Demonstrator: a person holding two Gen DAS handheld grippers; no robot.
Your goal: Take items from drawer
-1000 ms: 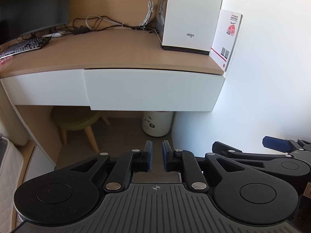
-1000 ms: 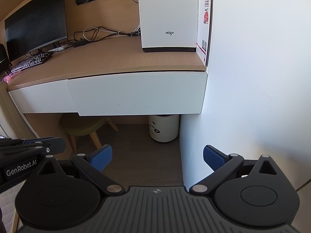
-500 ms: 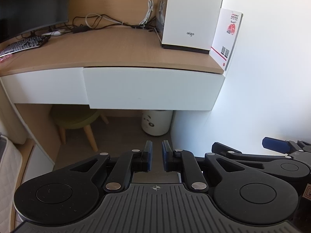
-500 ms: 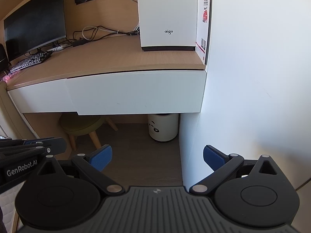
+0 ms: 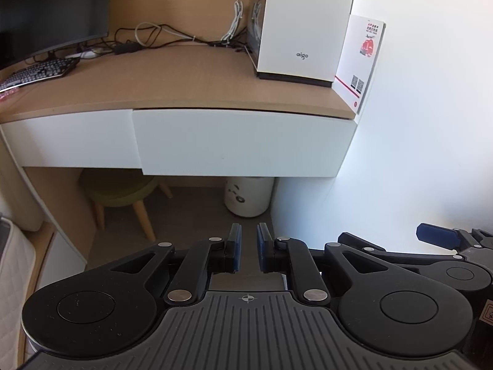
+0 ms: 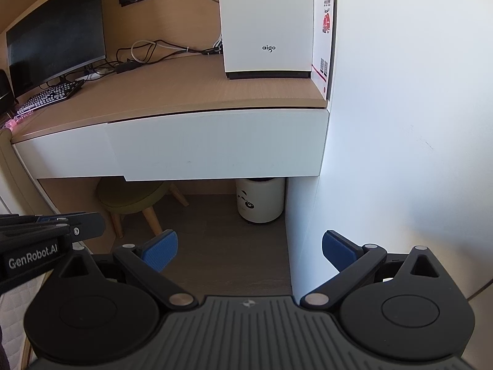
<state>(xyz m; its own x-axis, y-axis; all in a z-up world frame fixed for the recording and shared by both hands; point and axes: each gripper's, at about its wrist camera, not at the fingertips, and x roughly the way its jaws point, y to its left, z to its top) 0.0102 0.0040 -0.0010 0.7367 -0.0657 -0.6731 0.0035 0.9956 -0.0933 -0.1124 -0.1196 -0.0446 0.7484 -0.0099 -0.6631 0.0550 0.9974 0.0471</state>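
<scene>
Left wrist view: the left gripper [image 5: 247,248] has its two blue-padded fingers [image 5: 235,246] nearly pressed together, a narrow slit between them, pinching nothing. Ahead of and above the fingertips are two white drawer fronts side by side under the table [image 5: 172,86]: a wide drawer [image 5: 243,141] straight ahead and a narrower drawer [image 5: 71,138] to its left. Both are plain, flat, handleless and closed; the wide one hangs a little lower at its bottom edge. The right gripper [image 6: 249,249], seen in its own view, has its two fingers [image 6: 161,248] spread wide, empty, with the wide drawer ahead of and above them too.

On the table stand one white tower [image 5: 305,24] marked "aigo", one white-and-red card [image 5: 360,61] leaning beside it at the wall, one monitor [image 5: 52,9], one keyboard [image 5: 37,72] and a tangle of cables [image 5: 160,35]. Below the drawers, beyond the fingertips, are one green stool [image 5: 123,191] with wooden legs and one white bin [image 5: 248,195] on the floor.
</scene>
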